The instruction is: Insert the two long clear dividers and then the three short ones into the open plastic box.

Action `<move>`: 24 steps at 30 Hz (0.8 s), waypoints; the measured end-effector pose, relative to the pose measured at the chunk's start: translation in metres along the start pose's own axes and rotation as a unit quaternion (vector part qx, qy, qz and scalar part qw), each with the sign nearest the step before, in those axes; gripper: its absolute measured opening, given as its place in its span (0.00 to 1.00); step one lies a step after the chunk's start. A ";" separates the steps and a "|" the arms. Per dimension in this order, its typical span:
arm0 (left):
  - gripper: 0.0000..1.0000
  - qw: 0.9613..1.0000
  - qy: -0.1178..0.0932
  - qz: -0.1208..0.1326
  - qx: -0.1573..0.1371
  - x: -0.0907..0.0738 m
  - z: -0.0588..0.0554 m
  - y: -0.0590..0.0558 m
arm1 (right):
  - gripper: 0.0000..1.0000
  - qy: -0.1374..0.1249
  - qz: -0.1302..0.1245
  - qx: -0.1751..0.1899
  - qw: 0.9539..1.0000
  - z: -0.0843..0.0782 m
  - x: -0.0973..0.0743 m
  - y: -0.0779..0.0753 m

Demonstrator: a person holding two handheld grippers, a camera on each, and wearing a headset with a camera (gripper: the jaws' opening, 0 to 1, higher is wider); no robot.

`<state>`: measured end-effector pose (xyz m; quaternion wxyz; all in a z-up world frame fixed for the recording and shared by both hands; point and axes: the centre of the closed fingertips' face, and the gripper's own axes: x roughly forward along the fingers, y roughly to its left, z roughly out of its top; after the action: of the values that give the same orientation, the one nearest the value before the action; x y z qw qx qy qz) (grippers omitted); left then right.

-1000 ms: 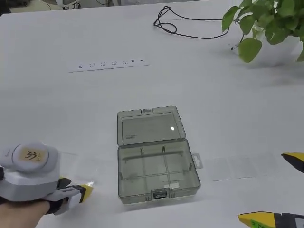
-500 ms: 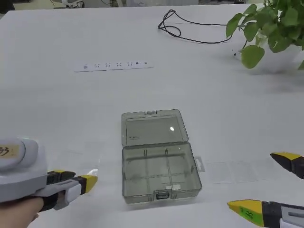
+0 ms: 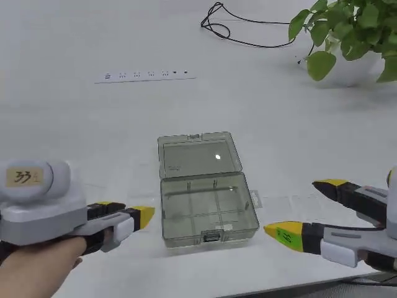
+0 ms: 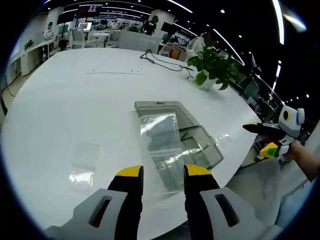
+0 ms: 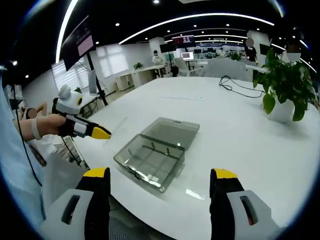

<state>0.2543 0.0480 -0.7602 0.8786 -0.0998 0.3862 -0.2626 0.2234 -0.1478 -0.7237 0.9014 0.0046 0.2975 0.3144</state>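
The open smoky plastic box (image 3: 209, 211) lies mid-table with its lid (image 3: 198, 154) folded back; it also appears as the box (image 4: 200, 145) and the box (image 5: 150, 157). Left of the box is my left gripper (image 3: 127, 211), its yellow-tipped jaws closed on the side edges of a long clear divider (image 4: 160, 147) held upright in front of the box. My right gripper (image 3: 307, 210) is wide open to the right of the box, with nothing in it, over faint clear dividers (image 3: 298, 203) lying flat on the table. More clear pieces (image 4: 84, 162) lie on the table to the left.
A white power strip (image 3: 144, 76) lies at the back. A black cable (image 3: 226, 28) and a potted plant (image 3: 350, 31) stand at the far right. The table's front edge (image 3: 291, 287) runs just below the right gripper.
Both grippers have come in toward the box: the left one moved right, the right one moved up and left into fuller view. The head camera has also shifted.
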 end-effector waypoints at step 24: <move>0.30 0.996 -0.069 -0.050 0.016 0.013 0.000 -0.055 | 0.35 0.006 0.075 0.077 0.994 0.032 0.062 0.057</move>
<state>0.2407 -0.0056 -0.7476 0.8902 -0.1231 0.3155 -0.3047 0.2471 -0.0607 -0.7194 0.8707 0.0942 0.3246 0.3573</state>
